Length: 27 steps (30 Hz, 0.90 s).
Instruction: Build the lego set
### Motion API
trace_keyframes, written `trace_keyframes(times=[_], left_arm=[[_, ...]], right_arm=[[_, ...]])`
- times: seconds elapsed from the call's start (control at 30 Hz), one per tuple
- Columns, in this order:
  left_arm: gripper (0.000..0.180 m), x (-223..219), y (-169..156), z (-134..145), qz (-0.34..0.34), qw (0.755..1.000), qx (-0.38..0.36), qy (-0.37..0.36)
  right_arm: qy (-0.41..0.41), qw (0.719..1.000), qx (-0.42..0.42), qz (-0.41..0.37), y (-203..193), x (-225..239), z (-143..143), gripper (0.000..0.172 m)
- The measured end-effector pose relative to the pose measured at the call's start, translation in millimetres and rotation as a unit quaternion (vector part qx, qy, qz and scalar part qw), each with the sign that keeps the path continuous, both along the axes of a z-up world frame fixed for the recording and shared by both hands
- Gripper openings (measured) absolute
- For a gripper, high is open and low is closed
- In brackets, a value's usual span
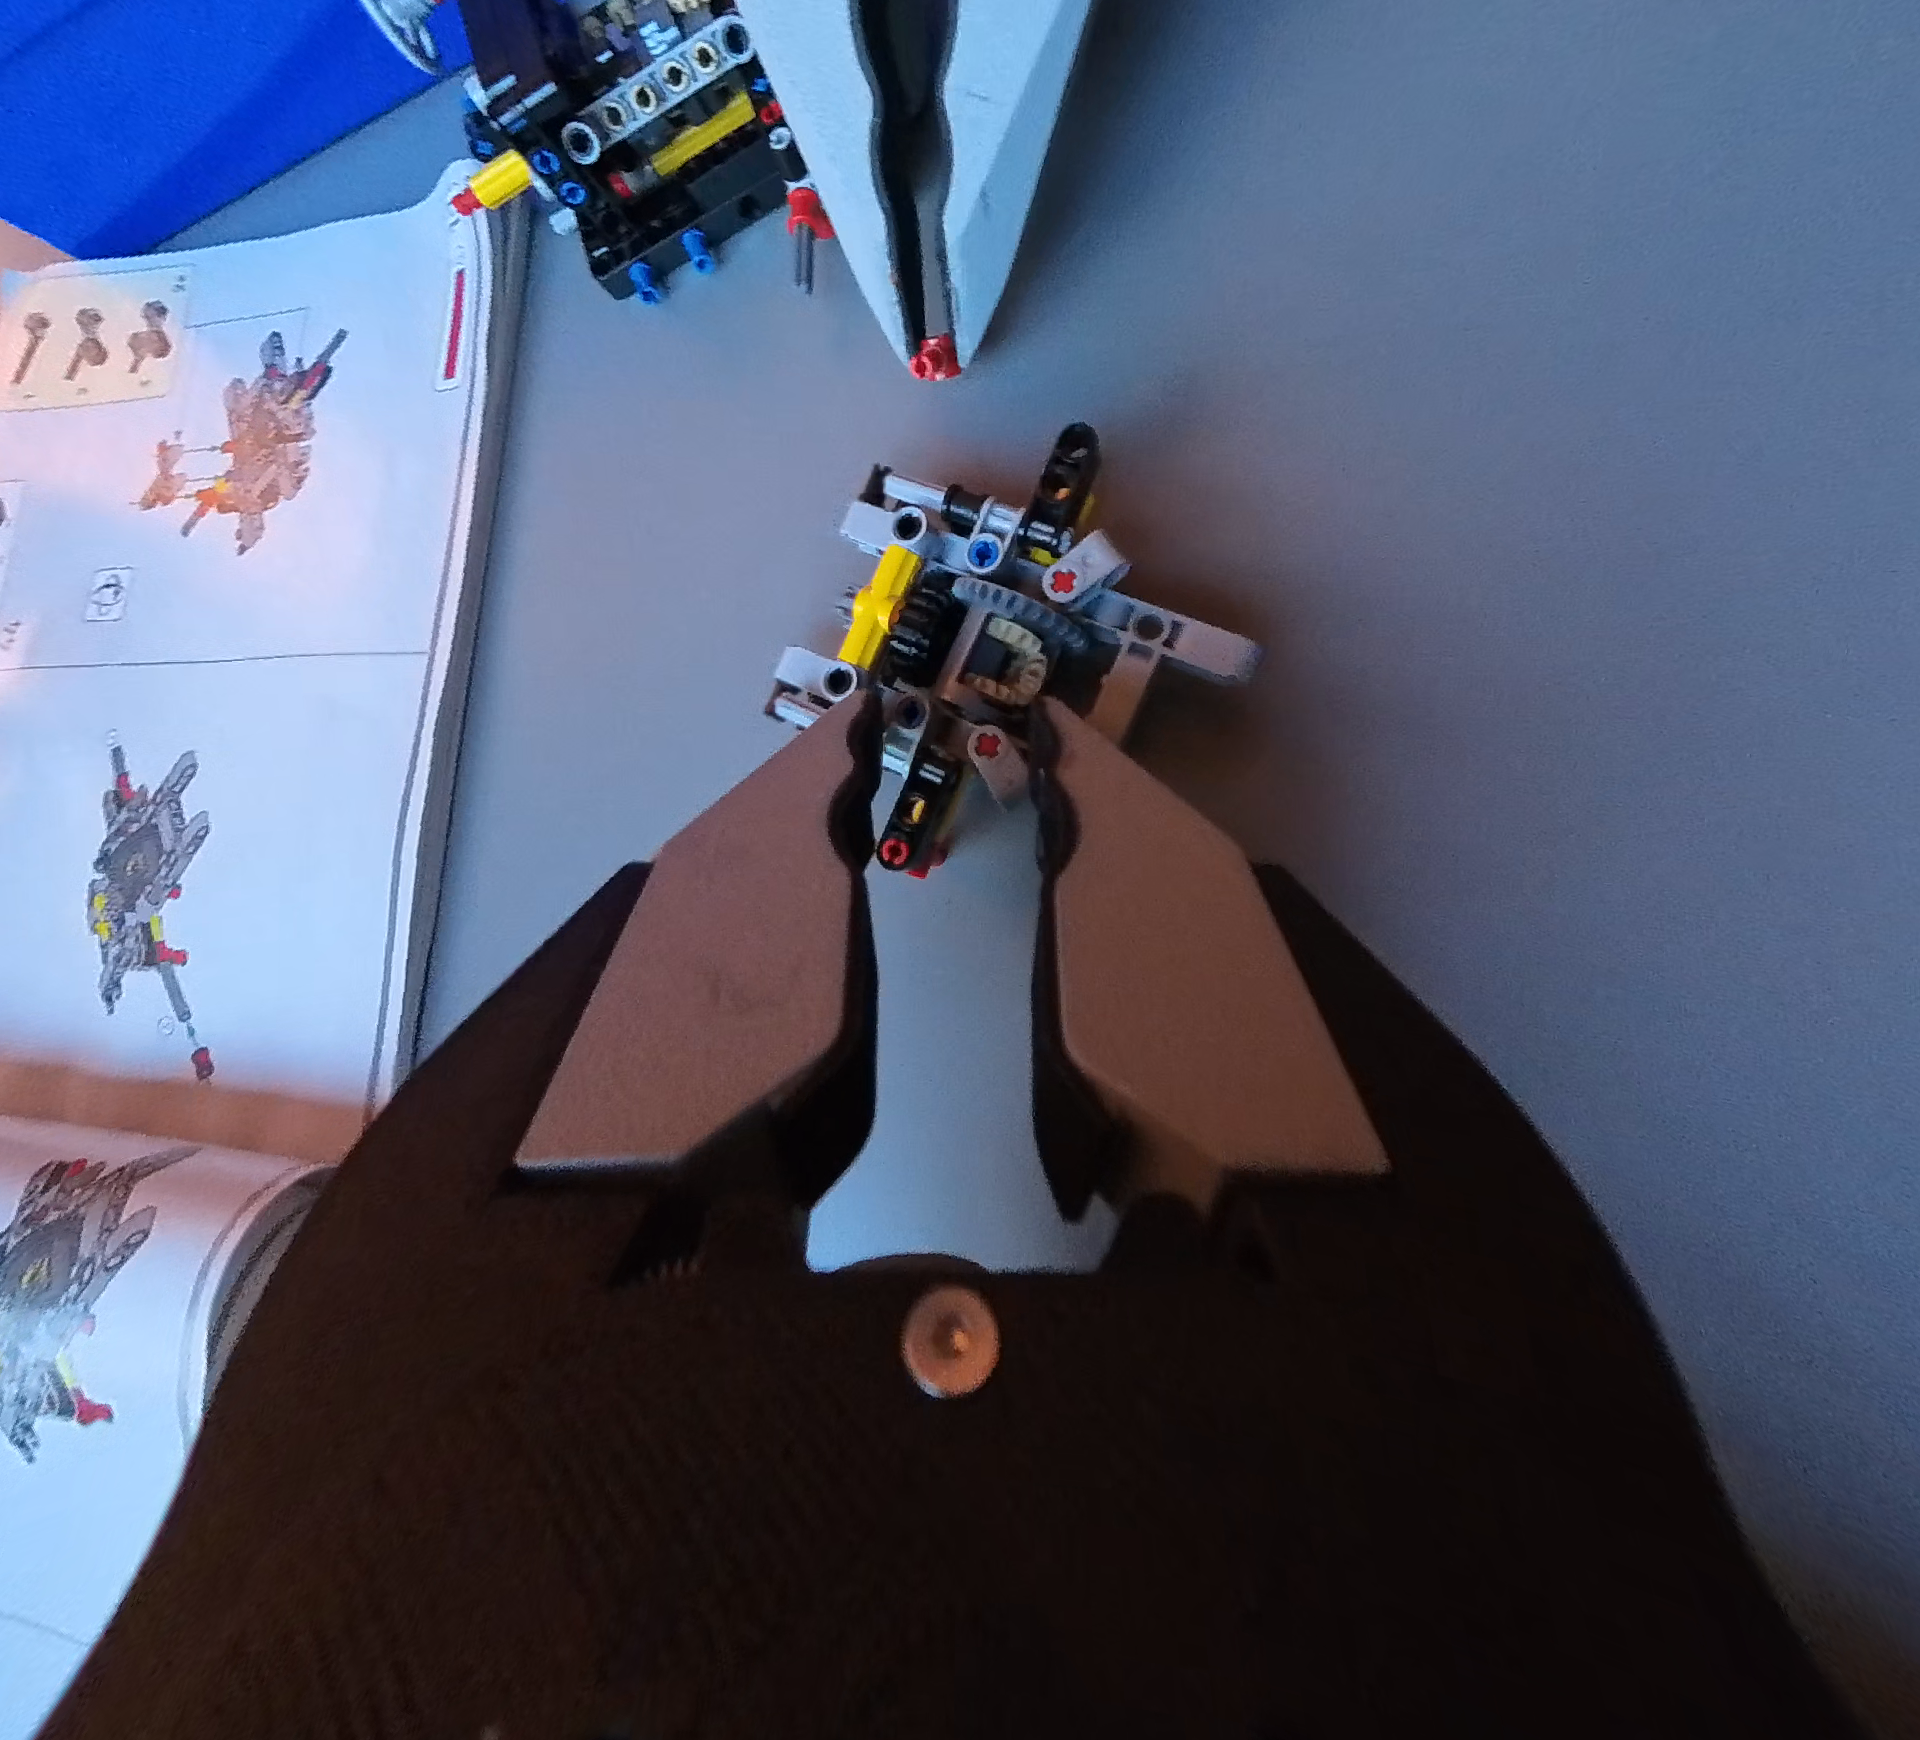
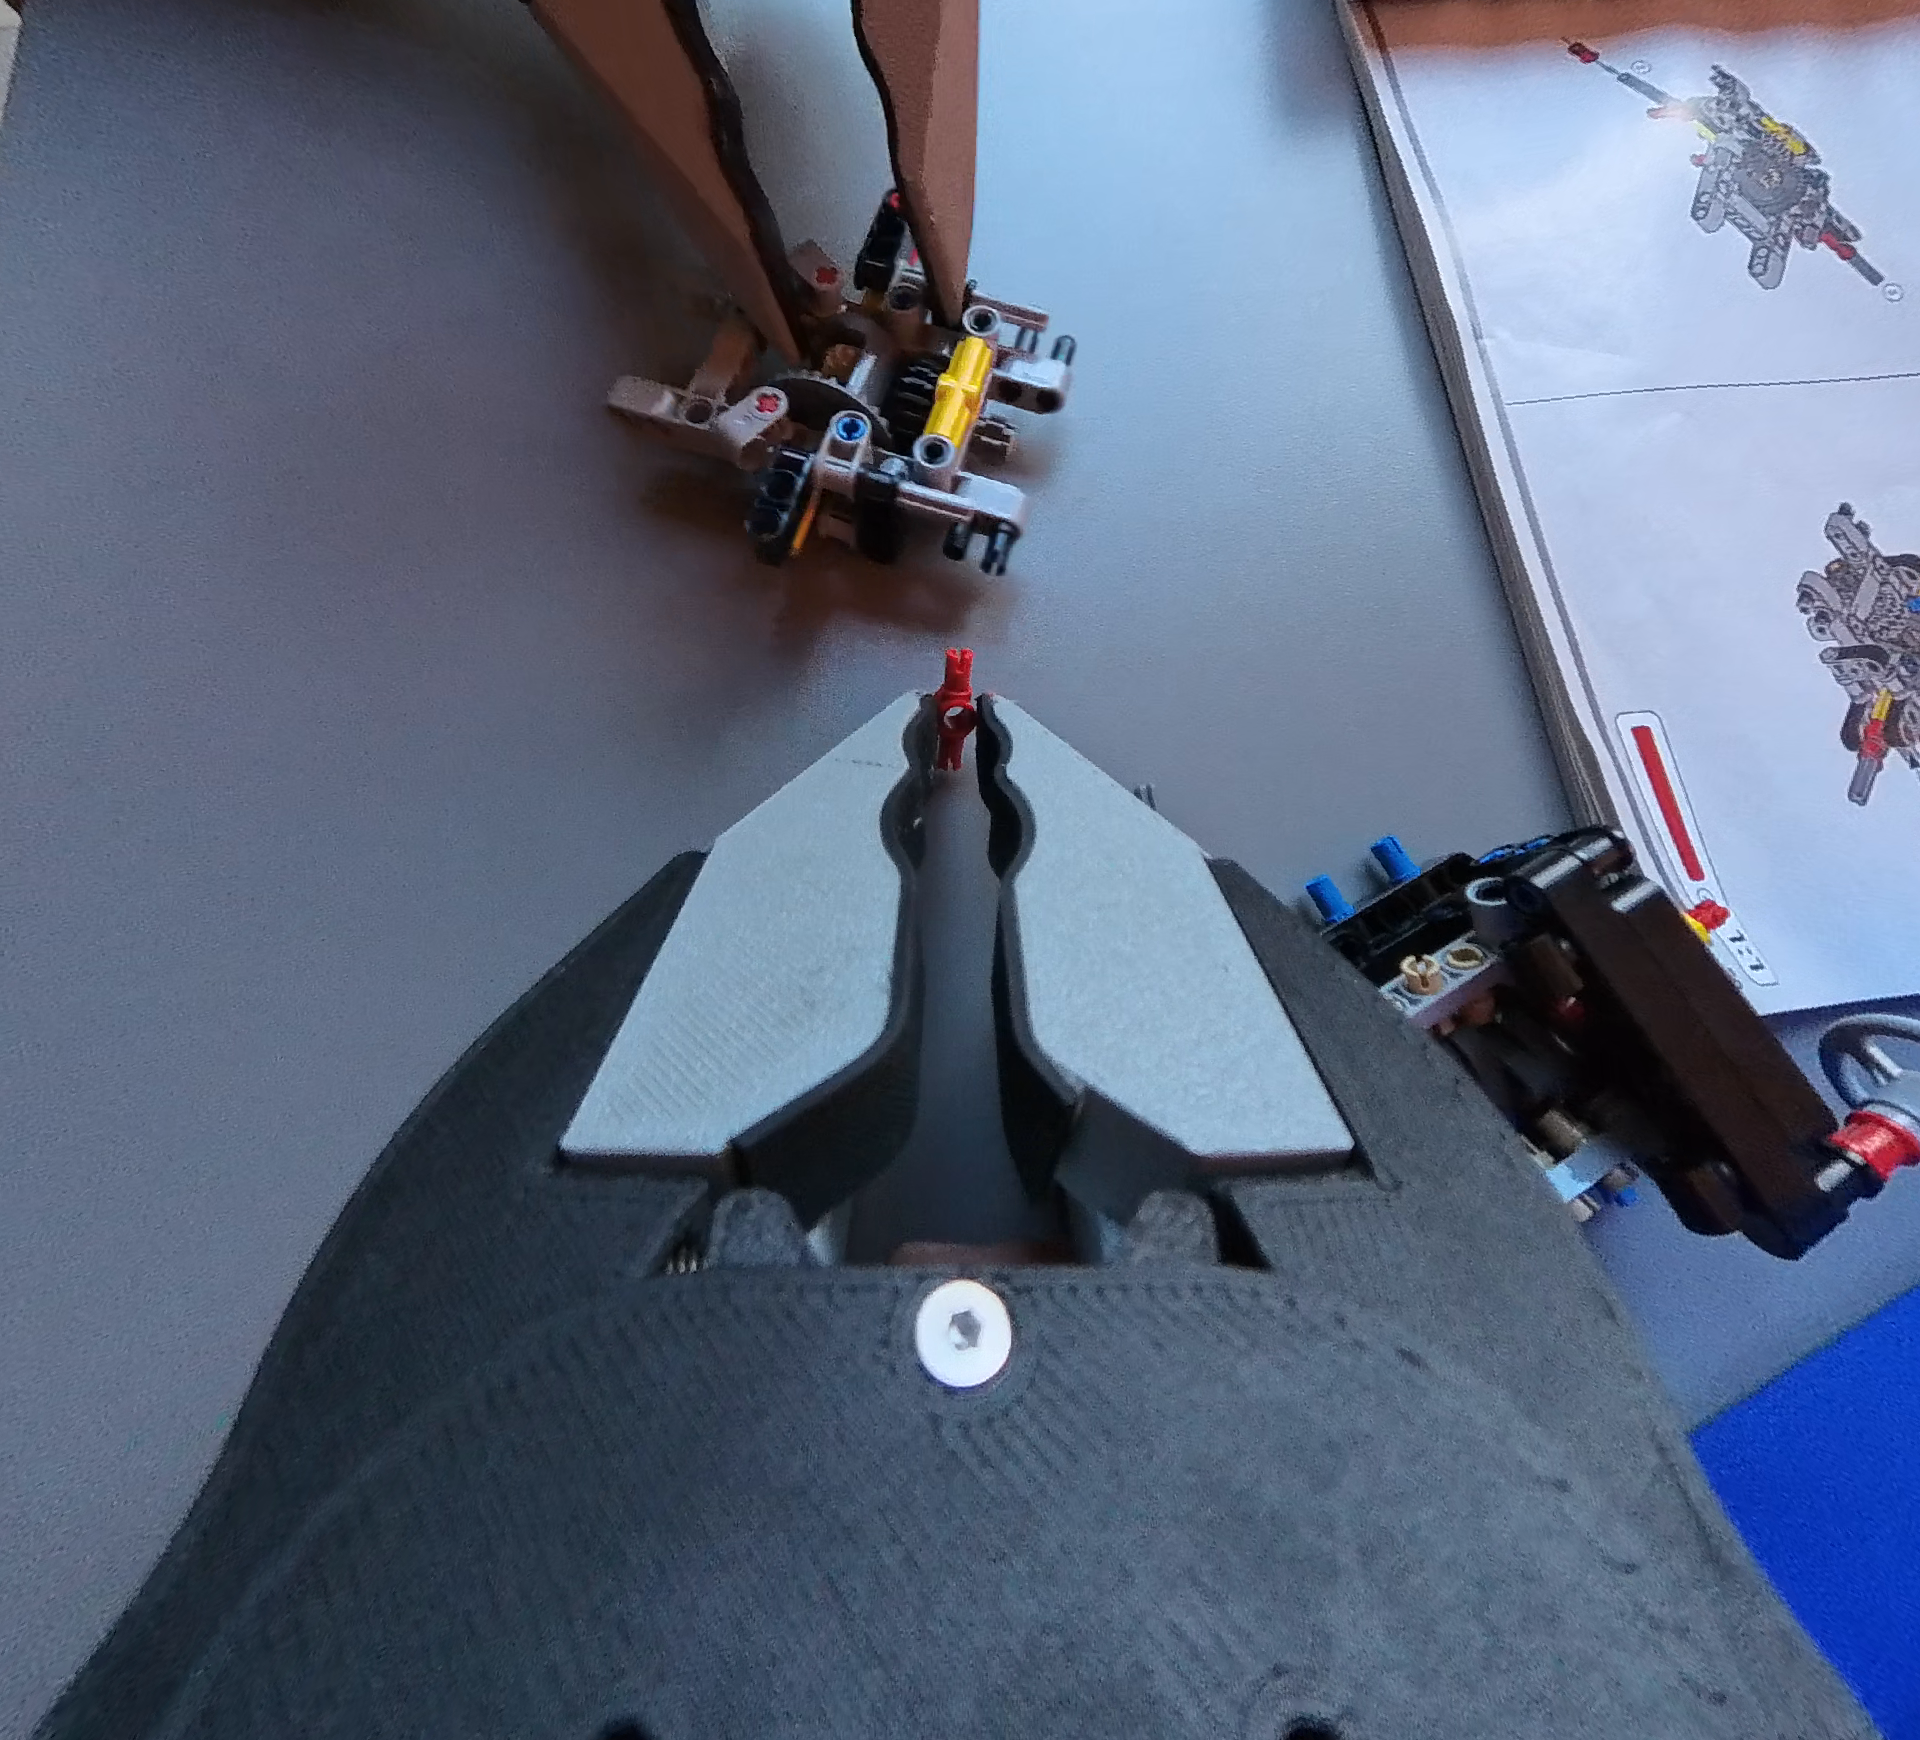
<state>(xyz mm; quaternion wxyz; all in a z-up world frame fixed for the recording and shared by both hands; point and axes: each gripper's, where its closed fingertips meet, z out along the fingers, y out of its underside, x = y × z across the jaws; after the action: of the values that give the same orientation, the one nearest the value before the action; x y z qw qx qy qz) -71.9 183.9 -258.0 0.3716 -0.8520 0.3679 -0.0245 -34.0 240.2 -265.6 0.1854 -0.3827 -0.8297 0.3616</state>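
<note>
The right fingers (image 2: 957,726) pinch a red pin (image 2: 954,711) just short of the gear build (image 1: 997,641), pointing level at it across bare desk (image 1: 1507,340). The left fingers (image 1: 961,755) clamp the build's near end from above. A booklet (image 1: 260,599) edges one side of the build; another build (image 1: 623,121) lies beyond it.

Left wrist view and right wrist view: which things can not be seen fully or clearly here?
- Gear assembly: near end covered by the left hand-held gripper fingers in the left wrist view.
- Black assembly: partly behind the right hand-held gripper body, right wrist view.
- Instruction booklet: cut by the left edge; drawings blurred.
- Red pin: lower end hidden between the pads.
</note>
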Motion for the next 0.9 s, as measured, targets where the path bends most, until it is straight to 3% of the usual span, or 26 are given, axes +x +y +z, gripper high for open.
trace_keyframes(times=[0.2,0.4,0.9], left_arm=[[0.030,2.5,-15.7,2.8,-0.026,0.998,-0.033,-0.041],[0.035,-2.3,-23.8,2.9,-0.033,0.998,-0.040,-0.038],[0.032,11.0,7.5,1.8,0.009,0.999,-0.004,-0.052]], right_arm=[[0.001,1.000,0.000,0.001,-0.3,0.1,0.3,0.004],[0.000,1.000,0.004,0.005,-2.0,0.9,-0.7,0.004],[-0.005,1.000,-0.002,0.006,-3.3,0.6,-2.2,0.004]])
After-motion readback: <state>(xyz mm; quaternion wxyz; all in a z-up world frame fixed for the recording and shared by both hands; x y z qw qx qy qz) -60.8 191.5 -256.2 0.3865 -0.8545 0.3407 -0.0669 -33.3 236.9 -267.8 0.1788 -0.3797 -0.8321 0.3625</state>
